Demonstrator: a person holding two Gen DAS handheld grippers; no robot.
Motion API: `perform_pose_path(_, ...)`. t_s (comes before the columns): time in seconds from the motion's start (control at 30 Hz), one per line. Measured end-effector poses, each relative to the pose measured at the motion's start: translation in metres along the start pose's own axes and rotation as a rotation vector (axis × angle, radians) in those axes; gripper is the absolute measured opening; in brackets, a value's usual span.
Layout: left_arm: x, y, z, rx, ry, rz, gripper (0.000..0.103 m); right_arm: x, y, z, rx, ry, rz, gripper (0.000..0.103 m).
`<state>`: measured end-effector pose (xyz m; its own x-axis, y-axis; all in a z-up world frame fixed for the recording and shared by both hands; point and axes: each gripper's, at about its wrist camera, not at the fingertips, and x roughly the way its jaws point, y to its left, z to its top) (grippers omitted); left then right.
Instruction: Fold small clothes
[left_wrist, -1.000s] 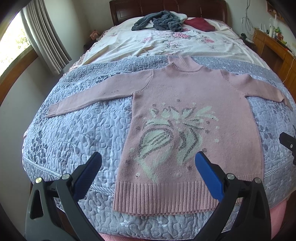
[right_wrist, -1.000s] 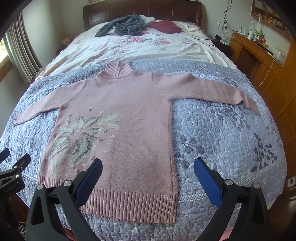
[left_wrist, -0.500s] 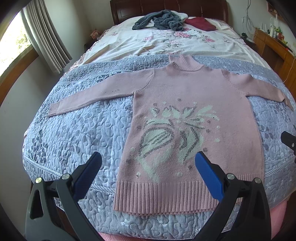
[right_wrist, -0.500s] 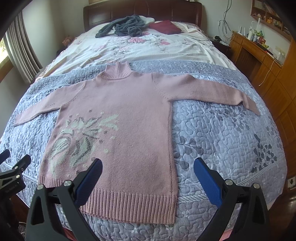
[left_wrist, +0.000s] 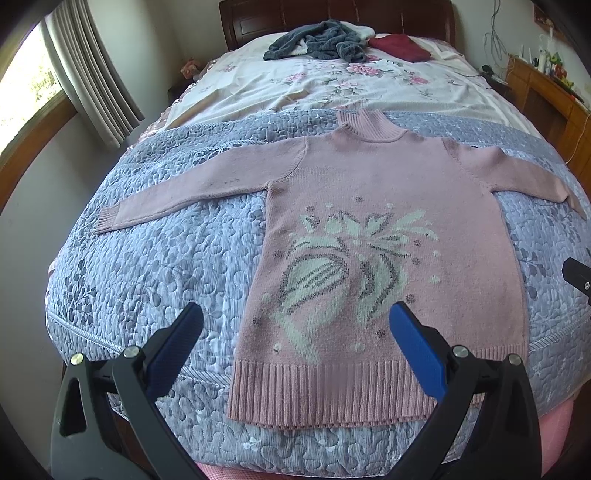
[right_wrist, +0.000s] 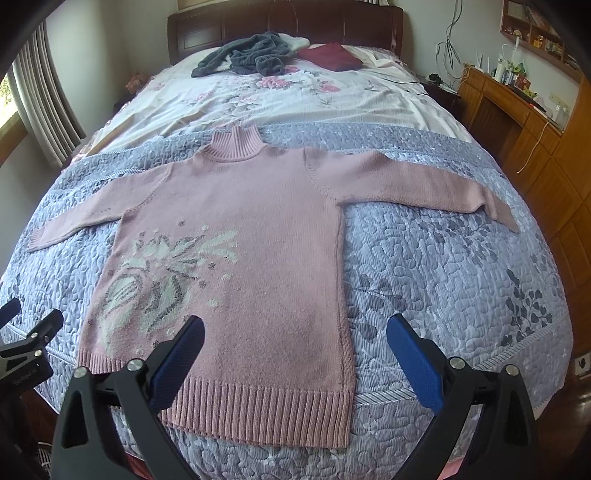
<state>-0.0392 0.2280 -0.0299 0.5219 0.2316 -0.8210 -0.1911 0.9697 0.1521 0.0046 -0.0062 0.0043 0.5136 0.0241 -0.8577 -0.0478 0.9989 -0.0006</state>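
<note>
A grey-blue quilted bedspread (left_wrist: 166, 258) covers the bed's foot. Above its near edge, the left gripper (left_wrist: 295, 325) and right gripper (right_wrist: 295, 328) hang wide apart, empty. Beyond lies the pink sweater (right_wrist: 258, 240), flat, sleeves outspread; grey clothing (right_wrist: 251, 55) lies by the headboard.

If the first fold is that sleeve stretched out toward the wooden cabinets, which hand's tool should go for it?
Probably the right tool. It hangs open over the pink sweater's hem on that side, with that sleeve ahead to its right. The left tool, also open, sits nearer the opposite sleeve.
</note>
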Motion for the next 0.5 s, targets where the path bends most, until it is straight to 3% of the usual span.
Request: perform_pose_path(0.5,0.0014,-0.0047,0.0031,0.007,-0.012,-0.007,0.1,0.0015,-0.0077,0.0056,0.004,-0.009,0.005,0.099)
